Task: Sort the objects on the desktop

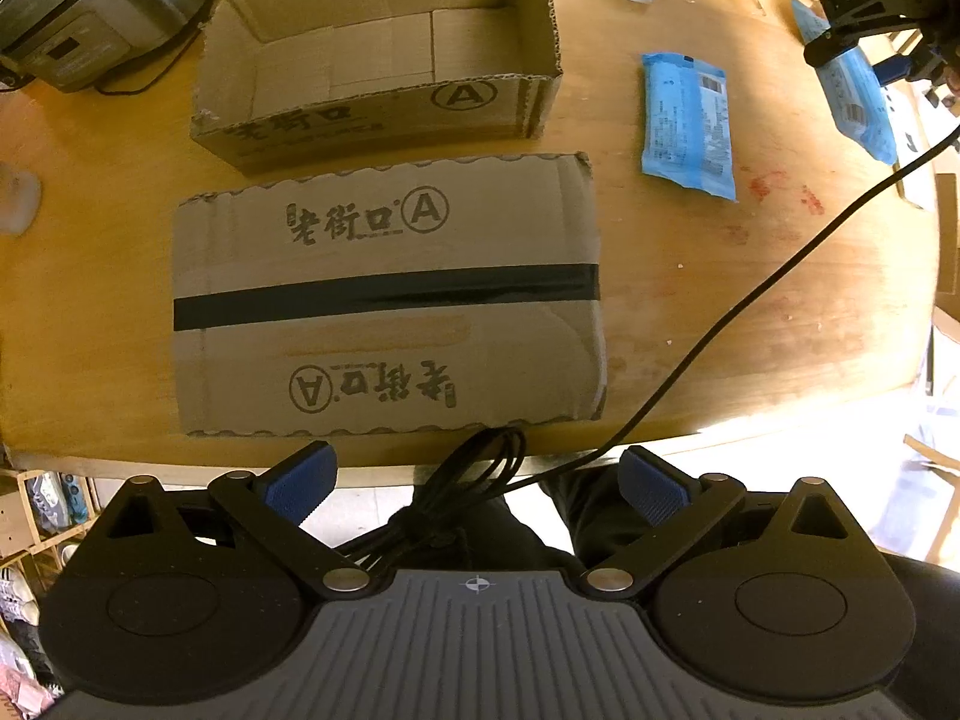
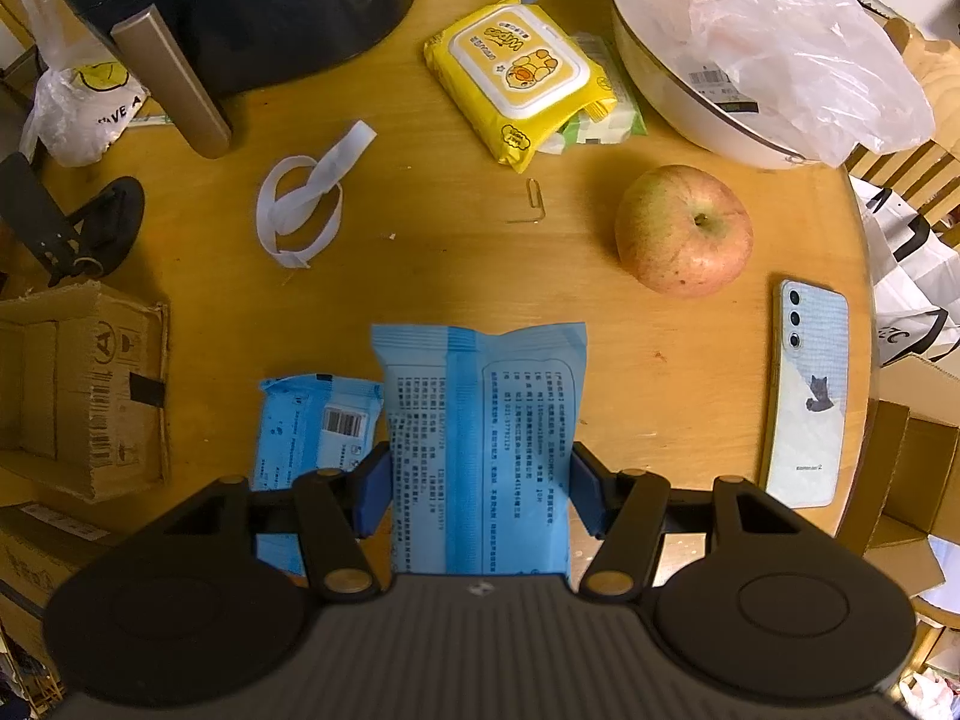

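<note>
My right gripper (image 2: 480, 492) is shut on a blue wipes pack (image 2: 480, 420), its blue pads pressing both long sides while the pack hangs above the wooden table (image 2: 456, 264). A second blue pack (image 2: 312, 426) lies flat on the table just left of it. In the left wrist view this lying pack (image 1: 690, 126) sits right of an open cardboard box (image 1: 384, 72), and the held pack (image 1: 858, 96) shows at the far right under the right gripper (image 1: 882, 60). My left gripper (image 1: 477, 489) hangs open and holds nothing over the table's near edge.
An upside-down taped box (image 1: 390, 300) lies in front of the open one. An apple (image 2: 684, 231), a phone (image 2: 807, 396), yellow wipes (image 2: 522, 78), a white strap (image 2: 306, 204) and a bowl under a plastic bag (image 2: 762, 42) lie around. A black cable (image 1: 750, 312) crosses the table.
</note>
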Tool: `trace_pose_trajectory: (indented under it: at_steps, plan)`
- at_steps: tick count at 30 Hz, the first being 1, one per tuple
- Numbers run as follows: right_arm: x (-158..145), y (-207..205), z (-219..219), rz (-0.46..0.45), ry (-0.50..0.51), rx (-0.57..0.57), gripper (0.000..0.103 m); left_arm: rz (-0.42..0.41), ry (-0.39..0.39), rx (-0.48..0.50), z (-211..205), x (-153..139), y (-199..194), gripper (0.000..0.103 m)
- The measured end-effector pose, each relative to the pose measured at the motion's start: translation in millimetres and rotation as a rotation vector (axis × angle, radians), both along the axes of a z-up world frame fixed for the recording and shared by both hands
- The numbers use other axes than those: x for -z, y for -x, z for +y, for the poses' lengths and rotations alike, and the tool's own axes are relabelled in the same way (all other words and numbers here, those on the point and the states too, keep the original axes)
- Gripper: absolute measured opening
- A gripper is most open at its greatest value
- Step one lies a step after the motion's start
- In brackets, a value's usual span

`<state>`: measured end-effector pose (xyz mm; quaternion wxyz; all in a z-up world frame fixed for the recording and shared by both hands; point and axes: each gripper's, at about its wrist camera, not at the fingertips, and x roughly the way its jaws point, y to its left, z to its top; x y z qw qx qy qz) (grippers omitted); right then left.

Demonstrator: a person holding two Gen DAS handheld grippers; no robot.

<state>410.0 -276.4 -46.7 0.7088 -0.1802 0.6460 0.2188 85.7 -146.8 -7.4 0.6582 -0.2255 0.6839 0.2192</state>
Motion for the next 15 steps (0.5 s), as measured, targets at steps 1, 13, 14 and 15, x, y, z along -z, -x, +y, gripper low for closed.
trace_pose_trajectory:
  at_steps: [1,13,14,15]
  plan:
    - [0.1,0.6,1.1,0.0,0.001,0.0,0.058,0.0,0.0,-0.001,1.2,-0.6,0.9,0.103]
    - [2.5,-0.8,10.9,-0.004,0.011,0.009,0.058,-0.003,0.002,-0.017,11.5,-1.2,10.3,0.103]
    - [2.6,-0.9,11.7,-0.006,0.012,0.009,0.058,-0.003,0.002,-0.019,12.5,-1.2,11.2,0.103]
    - [2.5,-0.7,12.7,-0.007,0.014,0.007,0.058,-0.003,0.002,-0.021,13.4,-1.3,12.1,0.103]
